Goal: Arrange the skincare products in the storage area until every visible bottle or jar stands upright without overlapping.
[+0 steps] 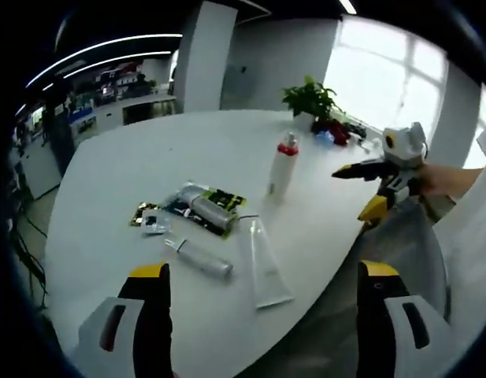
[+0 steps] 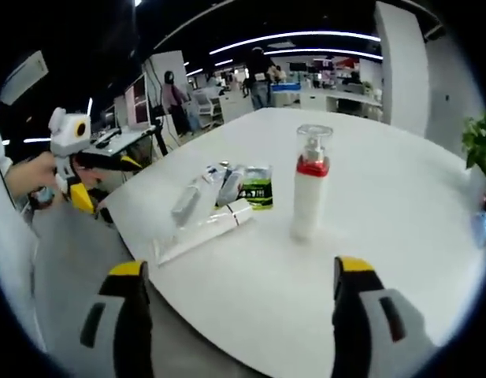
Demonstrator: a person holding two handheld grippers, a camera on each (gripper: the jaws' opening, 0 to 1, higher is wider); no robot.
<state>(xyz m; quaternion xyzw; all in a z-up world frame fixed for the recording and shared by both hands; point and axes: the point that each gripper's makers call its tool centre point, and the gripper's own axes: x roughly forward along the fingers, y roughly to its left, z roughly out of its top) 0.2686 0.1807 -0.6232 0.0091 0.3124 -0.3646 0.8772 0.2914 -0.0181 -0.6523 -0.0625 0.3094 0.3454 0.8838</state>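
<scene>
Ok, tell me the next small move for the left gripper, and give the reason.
Probably bring the left gripper, open and empty, forward over the white tube lying flat just ahead of its jaws. Only the red-collared pump bottle stands upright on the white table; the tube, a small bottle and a bottle on a green packet all lie down, and the tube is nearest.

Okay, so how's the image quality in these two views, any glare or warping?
Left gripper view: the window is blown out white, and fisheye bends the table edge into a curve. Right gripper view: ceiling light strips arc from the same distortion, the upright bottle reads fairly sharp, and the far office is soft.
</scene>
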